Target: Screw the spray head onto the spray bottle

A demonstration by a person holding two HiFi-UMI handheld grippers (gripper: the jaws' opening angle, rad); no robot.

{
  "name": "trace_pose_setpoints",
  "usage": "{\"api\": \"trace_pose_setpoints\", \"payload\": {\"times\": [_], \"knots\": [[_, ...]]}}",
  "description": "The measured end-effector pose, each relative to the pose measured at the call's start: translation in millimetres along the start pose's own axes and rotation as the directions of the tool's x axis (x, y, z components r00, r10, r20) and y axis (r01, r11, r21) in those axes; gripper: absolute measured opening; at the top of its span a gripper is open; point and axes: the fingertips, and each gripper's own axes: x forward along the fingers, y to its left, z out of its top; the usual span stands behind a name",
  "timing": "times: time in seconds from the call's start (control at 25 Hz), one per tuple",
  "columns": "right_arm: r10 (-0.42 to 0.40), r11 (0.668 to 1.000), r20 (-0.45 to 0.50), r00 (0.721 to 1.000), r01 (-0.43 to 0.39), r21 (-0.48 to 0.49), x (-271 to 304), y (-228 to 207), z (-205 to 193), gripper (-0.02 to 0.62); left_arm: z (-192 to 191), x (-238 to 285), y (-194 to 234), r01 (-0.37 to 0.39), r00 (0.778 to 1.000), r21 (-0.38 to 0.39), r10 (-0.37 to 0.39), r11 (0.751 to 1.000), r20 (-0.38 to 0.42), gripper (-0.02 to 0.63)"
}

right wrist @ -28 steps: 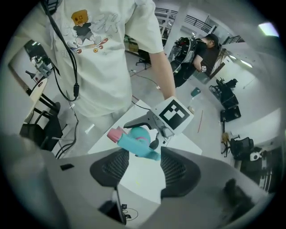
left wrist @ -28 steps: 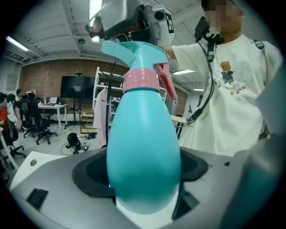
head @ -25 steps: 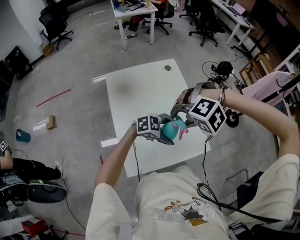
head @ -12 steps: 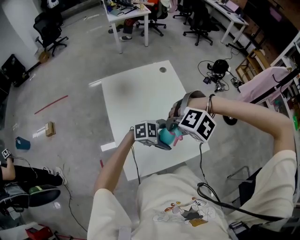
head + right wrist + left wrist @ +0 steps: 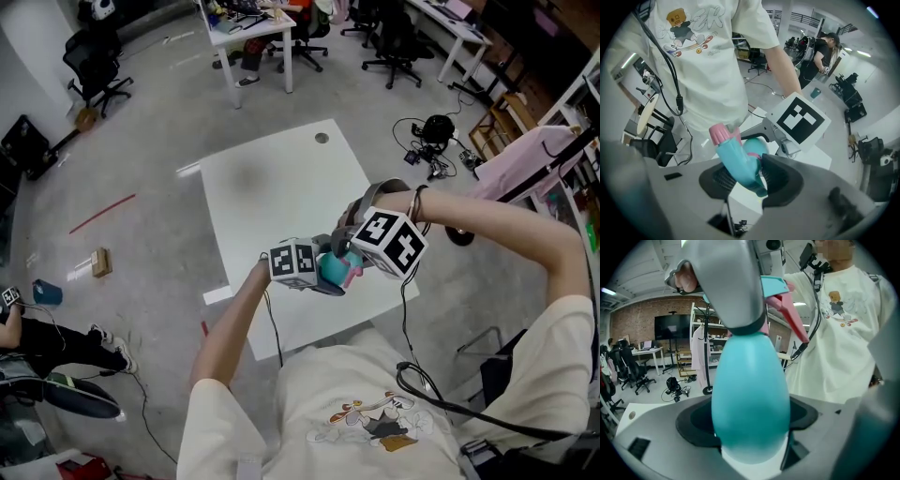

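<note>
A teal egg-shaped spray bottle [image 5: 750, 404] stands upright between the jaws of my left gripper [image 5: 751, 427], which is shut on its lower body. Its teal spray head [image 5: 736, 159], with a pink nozzle and pink trigger, sits on the bottle's neck. My right gripper [image 5: 747, 176] points steeply down over it. Its jaws have just been closing, with the spray head between them, and the pads now press on it. In the head view both grippers meet at the bottle [image 5: 330, 270] above the near edge of the white table [image 5: 272, 187].
The person's torso and dangling cables are close behind the grippers. Around the table are a grey floor, office chairs and desks at the back, a cable pile [image 5: 433, 131] to the right, and a seated person's legs [image 5: 56, 347] at the far left.
The right gripper has sunk a little onto the spray head and its jaws have closed around it. The left gripper and the bottle have held their place.
</note>
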Motion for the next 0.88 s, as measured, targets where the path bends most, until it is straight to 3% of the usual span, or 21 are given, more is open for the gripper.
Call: {"api": "trace_pose_setpoints", "payload": {"times": [0.12, 0.24, 0.44, 0.6, 0.72, 0.88], "knots": [[0.000, 0.999, -0.003, 1.000, 0.000, 0.049, -2.0, -4.6, -1.2, 0.135, 0.8, -3.2, 3.3, -0.013, 1.000, -0.004, 0.013, 1.000, 0.009, 0.414], [0.022, 0.983, 0.026, 0.999, -0.027, 0.181, -4.5, -8.3, -5.1, 0.133, 4.2, -2.9, 8.6, -0.053, 0.998, -0.037, 0.054, 0.998, 0.029, 0.414], [0.023, 0.940, 0.032, 0.999, -0.032, 0.338, -1.7, -7.8, -22.2, 0.133, 2.5, 5.4, 31.6, -0.229, 0.973, -0.122, 0.229, 0.966, -0.011, 0.414], [0.054, 0.934, 0.020, 0.998, -0.058, 0.353, 2.3, -5.9, -22.7, 0.133, -1.4, 10.2, 35.7, -0.316, 0.949, -0.177, 0.313, 0.932, -0.045, 0.413], [0.062, 0.940, 0.007, 0.998, -0.060, 0.335, 3.7, -5.5, -20.7, 0.133, -2.8, 9.8, 33.8, -0.325, 0.945, -0.186, 0.324, 0.927, -0.038, 0.413], [0.026, 0.958, -0.062, 0.998, -0.007, 0.286, 8.6, -6.3, -33.1, 0.150, -8.0, 5.1, 38.0, -0.336, 0.940, -0.210, 0.340, 0.918, -0.019, 0.414]]}}
